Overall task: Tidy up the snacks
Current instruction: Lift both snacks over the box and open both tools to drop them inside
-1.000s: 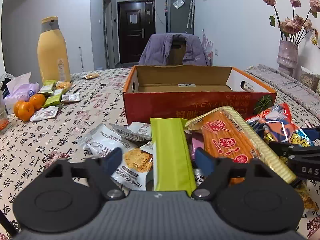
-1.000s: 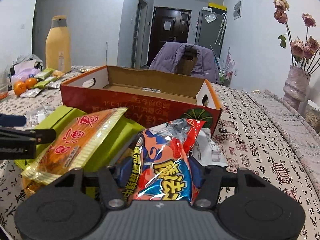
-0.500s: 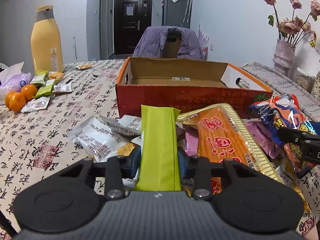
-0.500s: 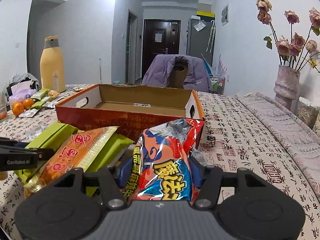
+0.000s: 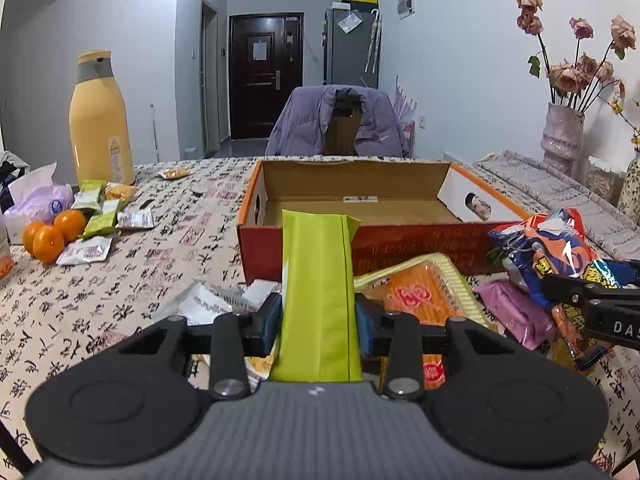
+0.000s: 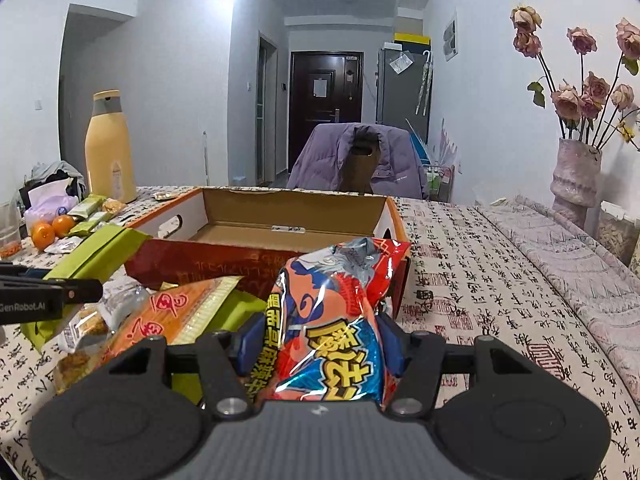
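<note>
Both grippers are loaded! The left gripper (image 5: 317, 330) has its jaws clamped on a lime-green packet (image 5: 318, 292); they have just been closing, and now the blue pads press the packet from both sides. The packet stands nearly upright, its top edge reaching up in front of the cardboard box (image 5: 372, 204).

Over on the right, the right gripper (image 6: 320, 344) has its jaws gripped on a shiny red-and-blue snack bag (image 6: 332, 316), which bulges out above the pads and leans toward the box's near right corner. The box sits open on the counter (image 6: 472, 280), red along its front wall, brown and bare inside.

Between the two grippers lies the rest of the pile: an orange tray pack (image 5: 420, 292) with a yellow rim, just right of the green packet, a pinkish-purple packet (image 5: 512, 308) beside that, and white sachets (image 5: 208, 304) on the left.

Further off on the counter's left side, three mandarins (image 5: 52, 236) sit by a scatter of small packets (image 5: 100, 216), with a tall yellow bottle (image 5: 100, 120) standing behind them. A vase of dried roses (image 6: 576, 176) stands at the far right, and a chair draped with a purple jacket (image 5: 340, 124) sits behind the box.
</note>
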The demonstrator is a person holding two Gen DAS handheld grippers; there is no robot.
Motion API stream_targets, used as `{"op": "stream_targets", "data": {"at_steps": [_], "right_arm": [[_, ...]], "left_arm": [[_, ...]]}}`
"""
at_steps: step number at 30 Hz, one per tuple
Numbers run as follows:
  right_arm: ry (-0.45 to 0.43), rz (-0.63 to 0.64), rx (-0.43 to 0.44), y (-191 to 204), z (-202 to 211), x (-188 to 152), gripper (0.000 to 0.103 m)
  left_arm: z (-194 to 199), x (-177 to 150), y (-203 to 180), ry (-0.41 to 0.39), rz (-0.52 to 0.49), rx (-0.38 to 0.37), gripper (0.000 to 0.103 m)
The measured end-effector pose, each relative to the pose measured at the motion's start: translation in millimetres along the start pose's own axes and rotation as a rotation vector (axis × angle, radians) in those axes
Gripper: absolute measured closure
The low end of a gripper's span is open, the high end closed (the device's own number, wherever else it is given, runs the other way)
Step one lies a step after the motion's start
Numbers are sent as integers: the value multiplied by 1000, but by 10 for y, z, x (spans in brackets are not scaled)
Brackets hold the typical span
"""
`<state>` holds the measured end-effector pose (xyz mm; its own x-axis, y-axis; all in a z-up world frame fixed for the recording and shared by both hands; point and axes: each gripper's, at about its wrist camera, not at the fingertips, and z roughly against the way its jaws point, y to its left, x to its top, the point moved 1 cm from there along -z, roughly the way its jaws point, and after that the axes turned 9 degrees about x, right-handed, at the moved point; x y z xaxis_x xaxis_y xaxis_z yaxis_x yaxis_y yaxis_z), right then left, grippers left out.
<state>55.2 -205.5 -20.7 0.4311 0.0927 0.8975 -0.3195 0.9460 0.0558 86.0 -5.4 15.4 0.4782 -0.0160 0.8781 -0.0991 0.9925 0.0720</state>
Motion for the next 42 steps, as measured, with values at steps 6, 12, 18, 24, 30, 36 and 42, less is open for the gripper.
{"op": "stream_targets", "data": {"at_steps": [6,12,18,24,30,36,42], "right_arm": [[-28,11,3,-4,-31,137,45],[-56,23,7,-25,-114,337,45],[-70,31,11,-72,-308,588,45],[-59,29,27,-154,-614,851,45],[-33,17,34,-259,-1013,1109,45],[-2,9,38,-326,-1432,1240,45],[36,-9,39,-384,-1761,1129,45]], "left_arm": [[-1,135,-21,-27,5,-2,65],[-58,320,-61,-53,10,-5,65],[-181,579,-106,-87,14,1,64],[-437,892,-140,-95,26,6,65],[-798,1159,-197,-76,42,13,64],[-1191,1339,-246,-50,64,35,64],[-1613,1273,-241,11,95,68,64]]}}
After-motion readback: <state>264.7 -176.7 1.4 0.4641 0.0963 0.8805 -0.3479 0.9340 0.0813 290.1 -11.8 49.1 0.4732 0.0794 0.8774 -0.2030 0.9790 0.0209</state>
